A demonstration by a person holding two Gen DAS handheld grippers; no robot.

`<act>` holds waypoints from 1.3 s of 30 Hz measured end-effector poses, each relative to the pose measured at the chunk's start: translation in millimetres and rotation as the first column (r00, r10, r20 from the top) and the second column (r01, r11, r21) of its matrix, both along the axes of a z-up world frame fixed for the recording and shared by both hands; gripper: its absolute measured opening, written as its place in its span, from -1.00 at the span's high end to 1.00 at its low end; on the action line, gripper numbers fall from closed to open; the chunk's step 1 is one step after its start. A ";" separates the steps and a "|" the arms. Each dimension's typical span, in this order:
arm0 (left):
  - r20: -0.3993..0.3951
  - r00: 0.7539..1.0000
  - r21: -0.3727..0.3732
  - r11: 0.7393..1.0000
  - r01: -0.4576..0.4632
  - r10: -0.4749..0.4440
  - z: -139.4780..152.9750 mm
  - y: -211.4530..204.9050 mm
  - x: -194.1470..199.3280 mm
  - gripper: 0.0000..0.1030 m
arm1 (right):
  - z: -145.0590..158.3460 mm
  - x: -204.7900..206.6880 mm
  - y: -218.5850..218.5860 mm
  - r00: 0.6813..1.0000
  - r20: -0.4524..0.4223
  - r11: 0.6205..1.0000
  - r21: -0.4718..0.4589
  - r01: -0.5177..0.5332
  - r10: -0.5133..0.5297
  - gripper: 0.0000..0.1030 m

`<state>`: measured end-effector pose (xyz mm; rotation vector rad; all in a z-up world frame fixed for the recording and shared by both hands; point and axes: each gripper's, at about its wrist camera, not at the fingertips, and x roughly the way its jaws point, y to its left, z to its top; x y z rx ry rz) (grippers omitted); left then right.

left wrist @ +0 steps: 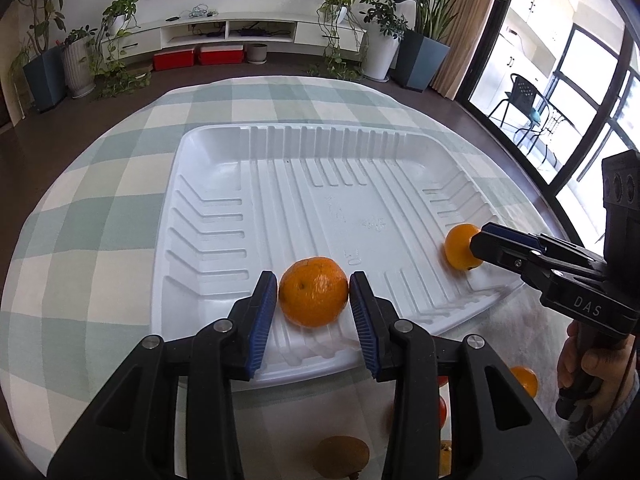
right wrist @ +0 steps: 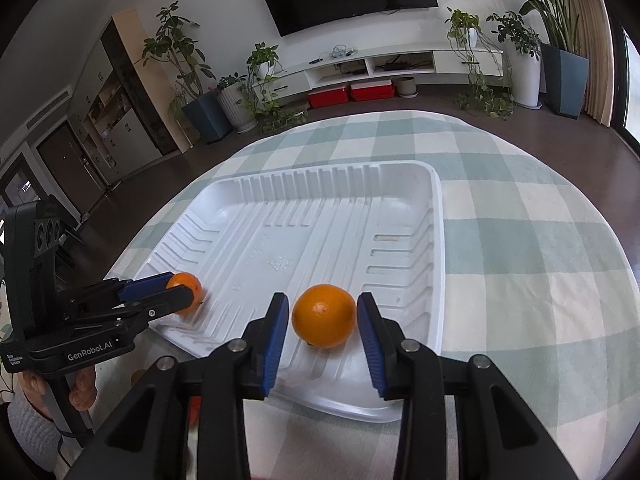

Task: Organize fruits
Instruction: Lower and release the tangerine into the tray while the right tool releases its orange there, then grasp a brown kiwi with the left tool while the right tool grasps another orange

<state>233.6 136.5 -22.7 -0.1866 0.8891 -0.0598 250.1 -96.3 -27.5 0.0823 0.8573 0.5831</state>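
Checked tablecloth, white tray on top. Left gripper pinches orange over tray floor. Right gripper brackets second orange, slim gaps at pads; grip uncertain.

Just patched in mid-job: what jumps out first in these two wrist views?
Two oranges sit in the near end of the white tray on the checked cloth. The left gripper brackets one orange at the front rim; the right gripper brackets the other orange near the right-hand corner.
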 end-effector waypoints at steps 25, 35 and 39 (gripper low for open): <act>0.099 0.995 0.024 1.000 -0.018 0.016 28.9 -8.3 -66.0 0.26 | 37.9 -50.7 -6.9 0.986 0.164 1.000 0.013 -0.012 0.009 0.12; 0.081 0.996 -0.004 0.999 -0.036 0.036 17.9 -8.5 -99.9 0.21 | 30.5 -82.7 -1.1 0.986 0.167 0.999 0.009 -0.033 0.031 0.09; 0.081 0.996 0.004 1.000 -0.028 0.027 15.0 -14.2 -109.8 0.21 | 24.6 -96.3 -1.1 0.986 0.167 1.000 -0.007 -0.025 0.026 0.05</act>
